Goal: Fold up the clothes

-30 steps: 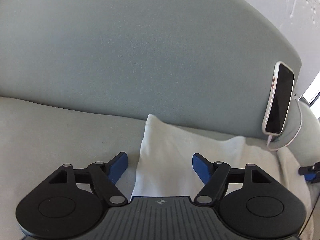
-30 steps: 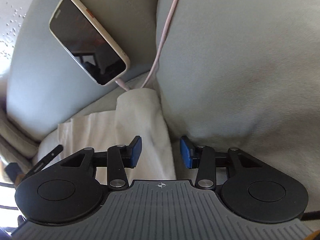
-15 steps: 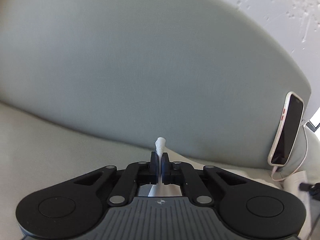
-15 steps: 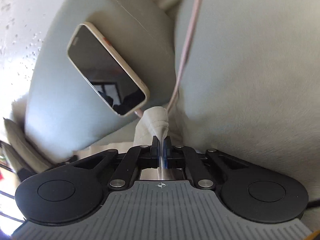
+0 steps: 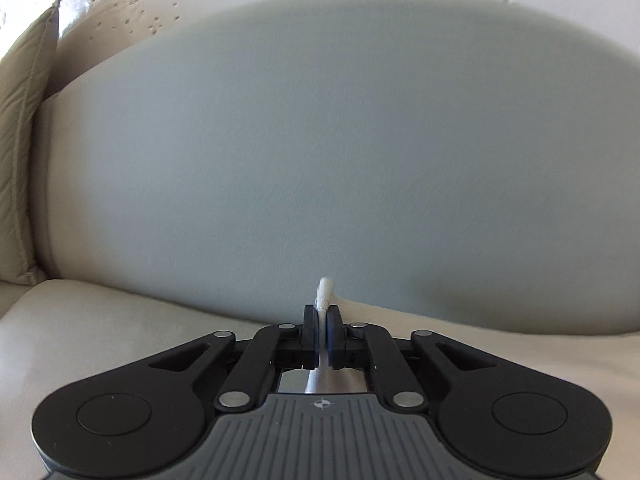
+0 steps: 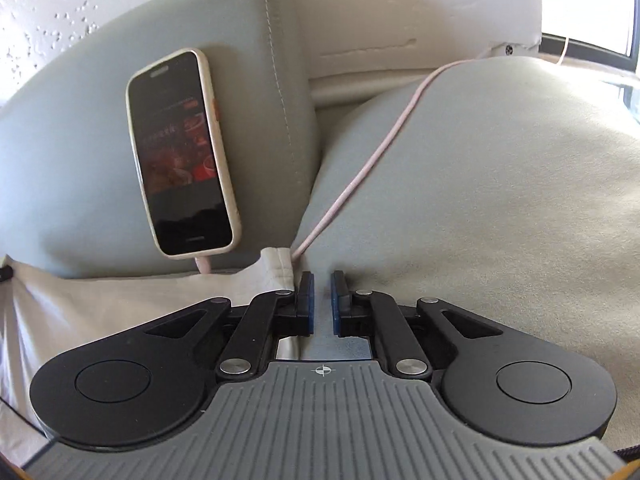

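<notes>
The white cloth (image 5: 323, 292) lies on the sofa seat (image 5: 100, 320). The left gripper (image 5: 321, 314) pinches its corner, jaws easing apart. The right gripper (image 6: 322, 292) is opening with nothing between its pads, the cloth's hem (image 6: 278, 268) just left of it, below the phone (image 6: 182, 152).

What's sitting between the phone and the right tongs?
Right wrist view: the white cloth's bunched corner and the pink charging cable lie there, below the phone. The right tongs are opening, nothing between their pads.

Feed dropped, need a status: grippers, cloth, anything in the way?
Left gripper jaws opening, cloth corner between. Right gripper jaws opening, empty, cloth beside. Phone cable close by.
</notes>
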